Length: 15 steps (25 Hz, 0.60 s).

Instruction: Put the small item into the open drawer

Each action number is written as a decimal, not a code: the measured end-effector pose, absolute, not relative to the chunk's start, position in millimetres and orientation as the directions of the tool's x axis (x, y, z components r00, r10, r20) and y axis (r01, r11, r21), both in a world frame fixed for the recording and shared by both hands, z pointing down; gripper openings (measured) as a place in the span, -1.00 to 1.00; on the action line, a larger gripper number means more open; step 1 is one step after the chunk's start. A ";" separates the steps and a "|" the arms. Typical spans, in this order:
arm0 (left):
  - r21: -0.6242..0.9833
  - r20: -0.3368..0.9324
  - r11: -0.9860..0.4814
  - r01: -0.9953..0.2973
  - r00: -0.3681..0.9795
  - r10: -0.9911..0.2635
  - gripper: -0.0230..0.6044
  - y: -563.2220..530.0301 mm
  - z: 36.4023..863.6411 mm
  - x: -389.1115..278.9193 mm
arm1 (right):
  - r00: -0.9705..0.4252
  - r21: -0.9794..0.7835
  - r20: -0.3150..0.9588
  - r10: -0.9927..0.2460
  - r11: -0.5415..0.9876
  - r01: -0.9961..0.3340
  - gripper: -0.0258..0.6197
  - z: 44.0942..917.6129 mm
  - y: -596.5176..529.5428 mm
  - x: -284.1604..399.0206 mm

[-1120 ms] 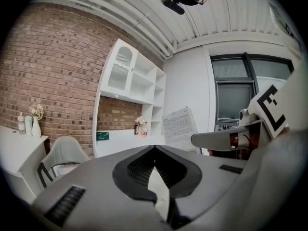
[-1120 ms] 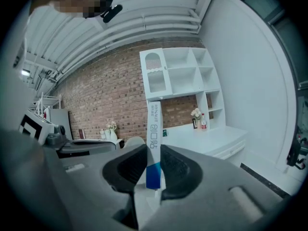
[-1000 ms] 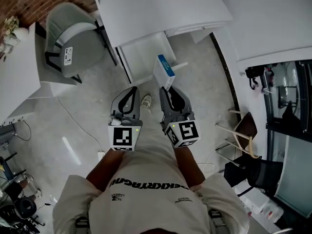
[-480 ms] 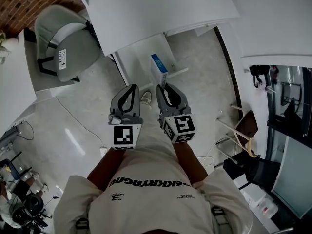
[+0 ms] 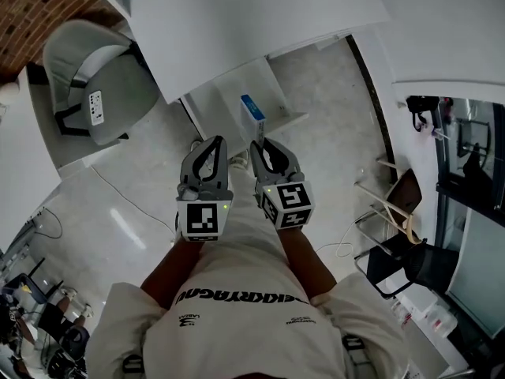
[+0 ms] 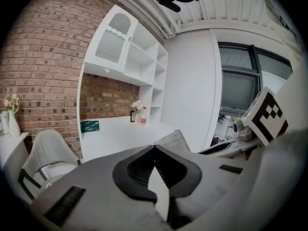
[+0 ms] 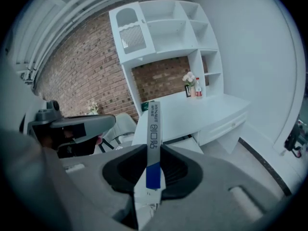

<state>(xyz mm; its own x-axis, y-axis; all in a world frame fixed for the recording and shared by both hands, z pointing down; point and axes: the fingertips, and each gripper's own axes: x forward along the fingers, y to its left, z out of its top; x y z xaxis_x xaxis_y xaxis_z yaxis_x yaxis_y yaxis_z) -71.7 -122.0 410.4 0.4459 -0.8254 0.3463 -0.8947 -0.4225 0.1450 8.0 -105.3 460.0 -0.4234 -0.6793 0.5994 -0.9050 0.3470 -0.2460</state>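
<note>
While your right gripper [image 5: 259,144] clamps the small box [image 5: 252,117] edge-on between partly closed jaws, just short of the open drawer [image 5: 222,93], the step in hand appears to be delivery. Your left gripper [image 5: 213,142] is closed and empty. Next, lower the box inside the drawer walls before releasing.

Lower end of the box [image 7: 154,129] hidden between the jaws of the right gripper [image 5: 263,147], far part of the open drawer [image 5: 229,97] covered by the desk top [image 5: 252,22], bottle [image 7: 198,88] label too small to read
</note>
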 end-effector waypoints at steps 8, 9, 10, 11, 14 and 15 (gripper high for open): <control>0.148 0.373 -0.482 -0.864 0.500 -0.782 -0.93 -143.4 427.9 -86.2 | -0.382 -0.268 0.655 -0.652 0.271 -0.924 -0.67 491.0 -117.0 -7.7; 0.149 0.377 -0.486 -0.861 0.504 -0.777 -0.93 -145.3 431.3 -86.1 | -0.378 -0.269 0.661 -0.648 0.266 -0.926 -0.67 495.1 -117.6 -8.4; 0.153 0.382 -0.490 -0.858 0.508 -0.772 -0.93 -146.9 434.9 -85.6 | -0.374 -0.265 0.669 -0.642 0.263 -0.928 -0.67 499.9 -118.3 -8.6; 0.157 0.386 -0.493 -0.856 0.513 -0.767 -0.93 -148.4 438.7 -85.0 | -0.367 -0.259 0.678 -0.637 0.261 -0.930 -0.67 505.2 -119.5 -8.7; 0.170 0.406 -0.505 -0.846 0.527 -0.746 -0.93 -152.4 448.9 -83.0 | -0.349 -0.222 0.702 -0.621 0.275 -0.936 -0.67 521.5 -125.9 -9.2; 0.174 0.415 -0.510 -0.842 0.532 -0.738 -0.93 -153.0 451.7 -81.6 | -0.346 -0.210 0.709 -0.614 0.284 -0.936 -0.67 526.4 -128.0 -9.0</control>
